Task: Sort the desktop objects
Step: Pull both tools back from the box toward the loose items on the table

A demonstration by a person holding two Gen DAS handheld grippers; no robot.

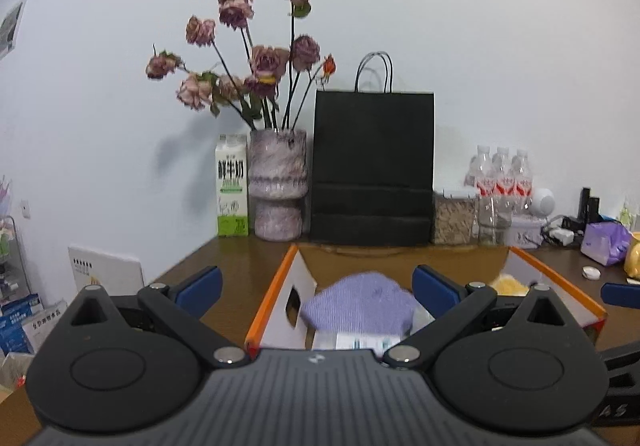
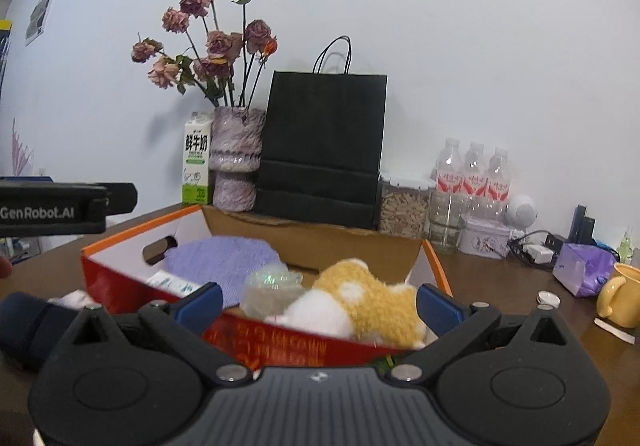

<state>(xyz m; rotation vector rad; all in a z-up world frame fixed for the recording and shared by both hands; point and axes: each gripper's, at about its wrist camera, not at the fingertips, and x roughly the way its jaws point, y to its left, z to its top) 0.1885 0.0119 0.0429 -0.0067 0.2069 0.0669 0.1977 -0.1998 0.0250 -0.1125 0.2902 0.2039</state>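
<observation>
While you held both claws low over the near edge of the box (image 2: pixel 132 286), neither had anything between its fingers; your left claw (image 1: pixel 316 286) stood wide, its blue pads well apart above the box's left half, and your right claw (image 2: pixel 318 300) stood just as wide over the red front wall; I judge you kept them spread so that either could drop onto something without a second adjustment. You had the box on the brown bench (image 2: pixel 500 286), just in front of the black bag (image 2: pixel 320 150), which left the clutter along the wall within reach; the vase (image 2: pixel 236 158) and milk carton (image 2: pixel 196 162) stood behind its left corner, the water bottles (image 2: pixel 474 176) to the right. Inside the box lay a purple cloth (image 2: pixel 224 258) toward the left, touching a small printed packet (image 2: pixel 172 284) at the front wall; a crinkled clear wrapper (image 2: pixel 272 286) sat in the middle, and a yellow and white plush toy (image 2: pixel 360 302) leaned against the front wall on the right. Out on the bench a purple packet (image 2: pixel 584 270), a yellow mug (image 2: pixel 622 296) and a small round lid (image 2: pixel 548 299) were apparently not yet sorted.
</observation>
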